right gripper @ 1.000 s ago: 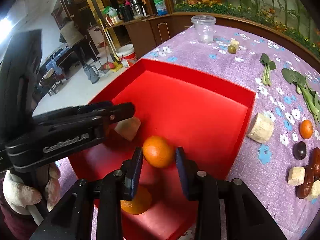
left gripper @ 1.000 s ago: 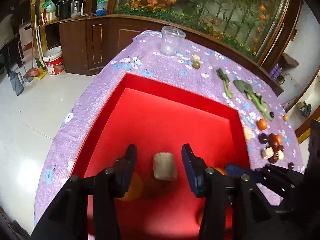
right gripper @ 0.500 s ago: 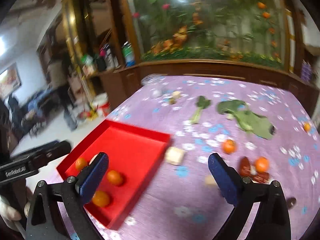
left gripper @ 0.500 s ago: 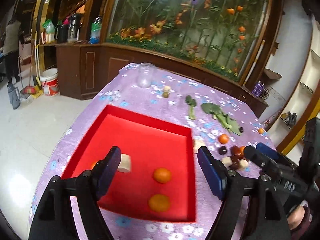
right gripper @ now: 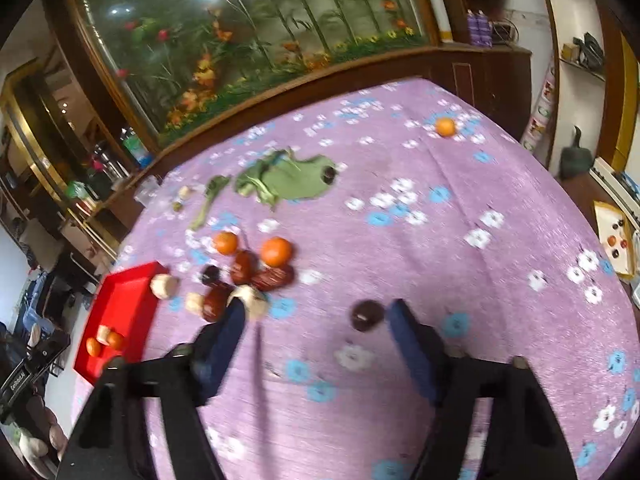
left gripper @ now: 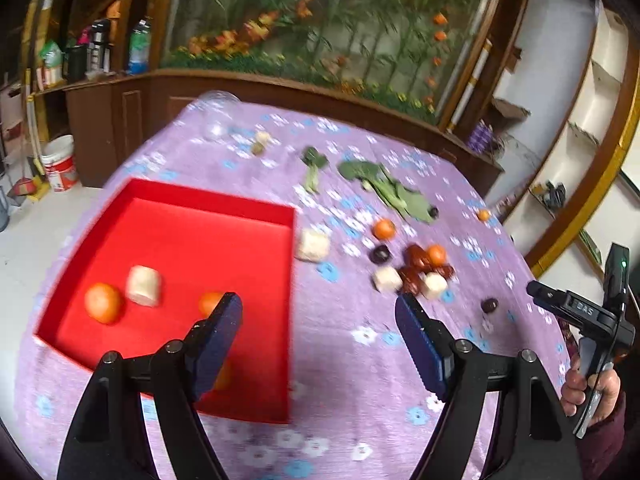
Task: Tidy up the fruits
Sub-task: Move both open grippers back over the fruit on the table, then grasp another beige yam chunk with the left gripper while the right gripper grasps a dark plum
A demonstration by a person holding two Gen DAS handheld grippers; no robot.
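The red tray (left gripper: 208, 216) on the table (right gripper: 460, 264) holds oranges and a pale chunk (left gripper: 144, 285). Most fruit waits outside: oranges, red dates (right gripper: 244, 266), dark plums. Both the left gripper (left gripper: 318, 330) and right gripper (right gripper: 312, 326) are apart and empty, the right's jaws just narrowing near a dark plum (right gripper: 366, 315).

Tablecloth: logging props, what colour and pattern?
Purple tablecloth with white and blue flowers; clearest in the right wrist view.
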